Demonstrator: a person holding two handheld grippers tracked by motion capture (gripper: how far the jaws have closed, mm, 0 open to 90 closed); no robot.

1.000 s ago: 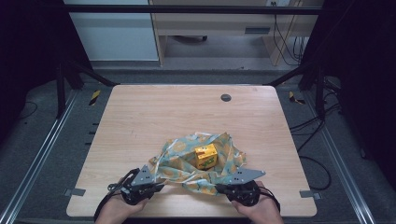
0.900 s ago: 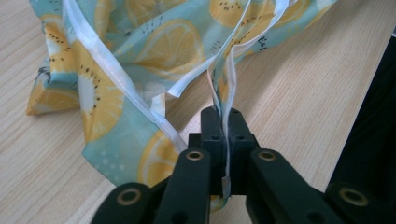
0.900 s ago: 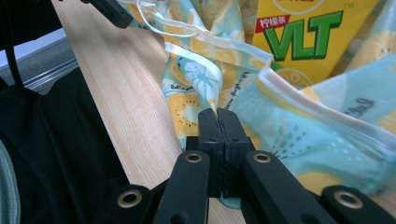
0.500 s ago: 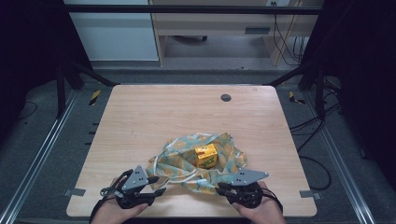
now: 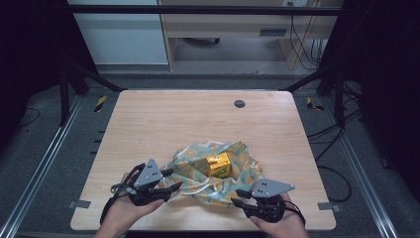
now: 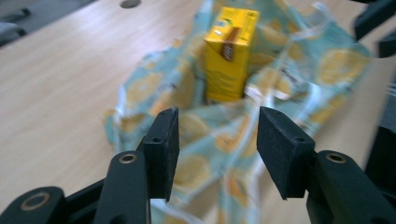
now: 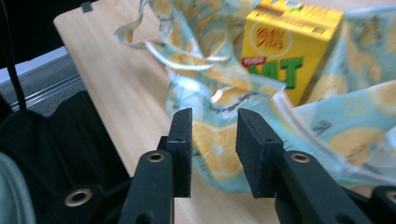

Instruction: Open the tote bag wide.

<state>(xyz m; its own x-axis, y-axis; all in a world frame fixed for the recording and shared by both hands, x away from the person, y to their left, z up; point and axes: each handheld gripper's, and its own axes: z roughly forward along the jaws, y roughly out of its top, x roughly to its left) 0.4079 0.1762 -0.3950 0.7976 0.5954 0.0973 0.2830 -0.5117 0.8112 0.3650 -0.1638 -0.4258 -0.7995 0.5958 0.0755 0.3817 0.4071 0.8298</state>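
My left gripper and right gripper stand spread, empty. Ahead lies the lemon-print plastic bag around the yellow carton; I should pinch only film edges.

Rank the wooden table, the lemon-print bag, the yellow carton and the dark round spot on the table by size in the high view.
1. wooden table
2. lemon-print bag
3. yellow carton
4. dark round spot, smallest, though it lies farther from the camera.
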